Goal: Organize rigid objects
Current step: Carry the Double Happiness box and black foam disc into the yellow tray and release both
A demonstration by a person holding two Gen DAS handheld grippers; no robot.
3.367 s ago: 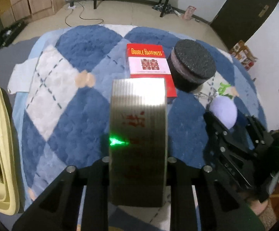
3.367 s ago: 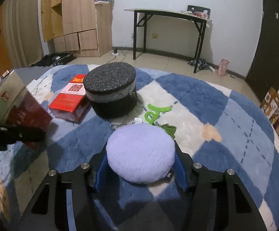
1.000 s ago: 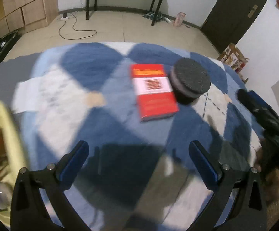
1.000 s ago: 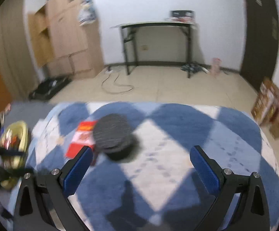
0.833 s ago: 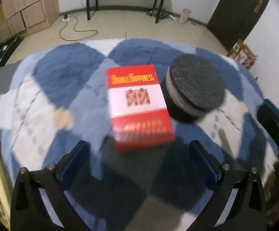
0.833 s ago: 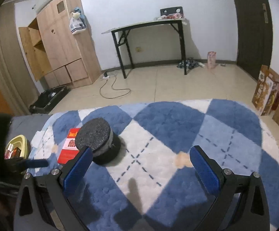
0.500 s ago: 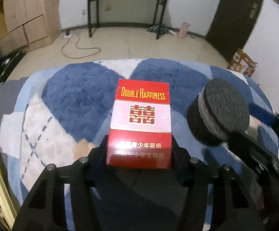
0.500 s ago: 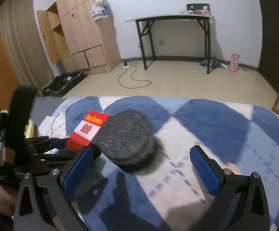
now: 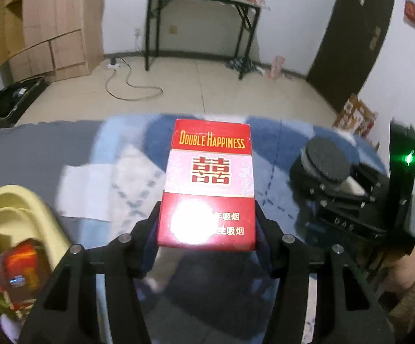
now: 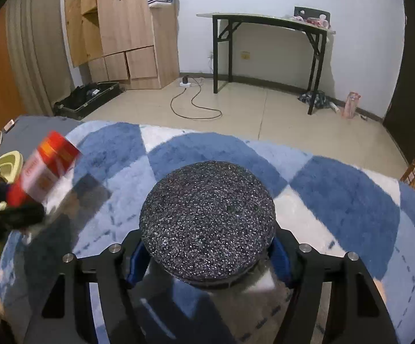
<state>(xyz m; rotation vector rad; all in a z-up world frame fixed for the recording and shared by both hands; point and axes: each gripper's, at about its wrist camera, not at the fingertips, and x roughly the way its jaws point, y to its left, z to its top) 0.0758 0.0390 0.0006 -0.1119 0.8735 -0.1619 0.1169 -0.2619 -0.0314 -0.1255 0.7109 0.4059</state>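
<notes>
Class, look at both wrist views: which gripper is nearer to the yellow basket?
Left. The left gripper, shut on the red box, hangs just beside the yellow basket. The right gripper, shut on the black round case, is farther off across the rug.

Red box (image 9: 209, 183) now clamped and lifted, black puck (image 10: 207, 223) newly gripped

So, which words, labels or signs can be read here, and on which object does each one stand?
"DOUBLE HAPPINESS": top band of the red box held in the left tool.
"囍": large red sign on the box's pale middle band.
"年吸烟" and "生吸烟": ends of two lines on its lower band; glare hides the rest.
Packages in the yellow basket: too blurred.
</notes>
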